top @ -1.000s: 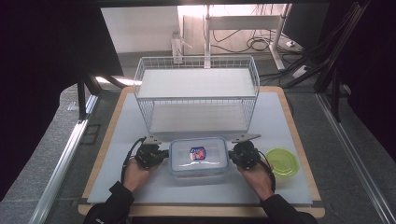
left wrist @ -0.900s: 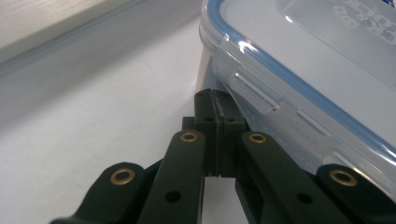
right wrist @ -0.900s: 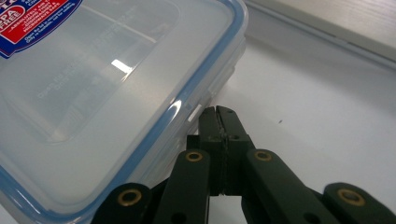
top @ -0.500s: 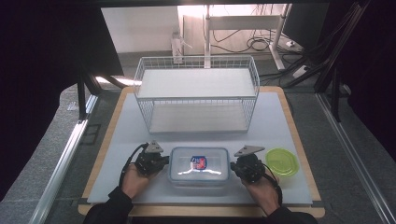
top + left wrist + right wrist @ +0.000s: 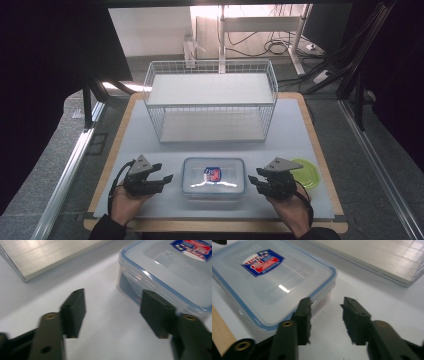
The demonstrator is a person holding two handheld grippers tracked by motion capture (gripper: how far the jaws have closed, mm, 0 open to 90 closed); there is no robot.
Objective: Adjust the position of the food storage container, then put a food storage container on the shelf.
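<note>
— Where's the box (image 5: 214, 178)?
— Near edge, between my grippers. Left (image 5: 166, 178) and right (image 5: 253, 180) jaws have just been opening, nothing between them.
— Next?
— I'd judge: lift it onto the rack (image 5: 210, 90).

In the left gripper view the container (image 5: 172, 272) runs off the top and right edges, its label (image 5: 193, 246) cut at the top and its print too blurred to read. What lies inside the container, seen through its clear wall, is too dim to tell. In the right gripper view the container (image 5: 269, 282) is cropped at the left edge, and the label's (image 5: 263, 262) lettering stays illegible. In the high view the green lid (image 5: 306, 172) is partly hidden behind the right hand-held gripper (image 5: 255, 181), and both forearms are cut off by the bottom edge
</note>
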